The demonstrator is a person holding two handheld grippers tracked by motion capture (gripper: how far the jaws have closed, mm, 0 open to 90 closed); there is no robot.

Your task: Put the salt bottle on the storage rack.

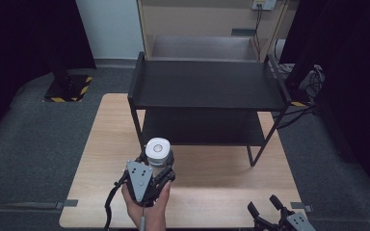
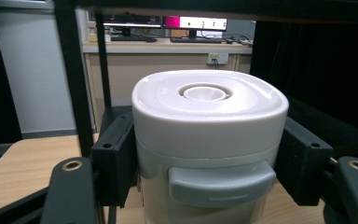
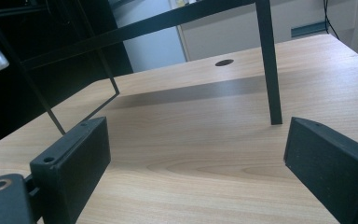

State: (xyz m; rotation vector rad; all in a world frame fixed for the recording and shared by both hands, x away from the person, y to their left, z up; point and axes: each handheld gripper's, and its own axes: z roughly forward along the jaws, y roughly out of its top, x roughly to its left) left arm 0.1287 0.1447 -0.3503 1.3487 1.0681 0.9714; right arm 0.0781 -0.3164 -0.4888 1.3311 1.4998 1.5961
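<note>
Clamping white canister (image 2: 209, 140): left tool (image 1: 155, 166) (right tool (image 3: 196, 154) agape)

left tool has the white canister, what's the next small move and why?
Probably carry it forward toward the black shelf. The left tool is clamped on the white canister, which looks upright and just short of the shelf; the right tool sits open, idle.

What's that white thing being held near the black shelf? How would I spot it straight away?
Find the wooden table with the black two-tier shelf standing on it. Just in front of the shelf's left leg, the left gripper is shut on a small white canister. It is the one pale thing among dark parts, with a rounded square lid, a round centre button and a grey front latch.
</note>
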